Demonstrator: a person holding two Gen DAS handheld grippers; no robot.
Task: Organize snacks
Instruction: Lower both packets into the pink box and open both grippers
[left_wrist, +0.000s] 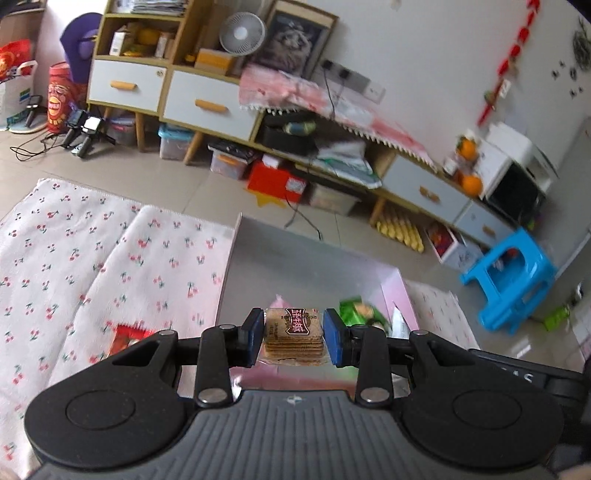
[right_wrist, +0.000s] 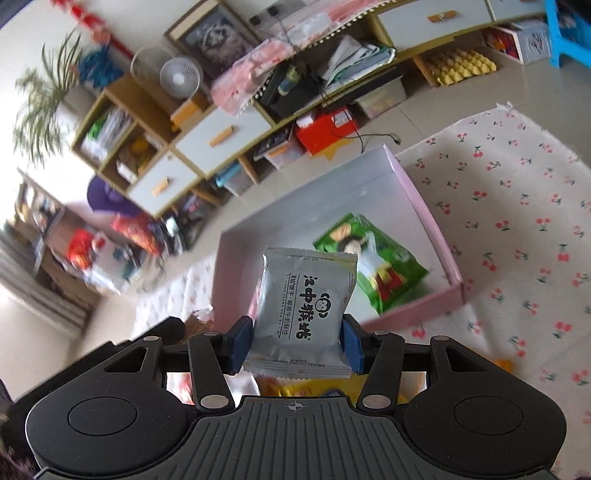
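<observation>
Two grippers loaded: I have one snack in each, both hanging over or near the pink box (right_wrist: 424, 206).
left gripper (left_wrist: 294, 338): jaws clamped on the biscuit stack (left_wrist: 294, 339), a clear-wrapped brown pack squeezed across its sides.
right gripper (right_wrist: 295, 339): jaws clamped on the grey packet (right_wrist: 303, 306), held by its lower half, top half standing free above the pads.
step in hand: my read is drop both into the box beside the green packet (right_wrist: 373, 266).
green packet: lies flat in the box, ahead and right of the right jaws; just right of the left jaws in the left view.
how to do it well: I would lower each until the pack is inside the walls, then open; the grey packet is soft and may tip on release, so I'd aim it at the bare floor left of the green one.
risk: both views are motion-blurred, so I'd settle before releasing.
surface: cherry-print cloth (right_wrist: 517, 206) under and around the box, on a tiled floor.
room: cabinet (left_wrist: 177, 96) with white drawers ahead, fan (left_wrist: 242, 33) on top, blue stool (left_wrist: 513, 280) far right of the left jaws.
</observation>
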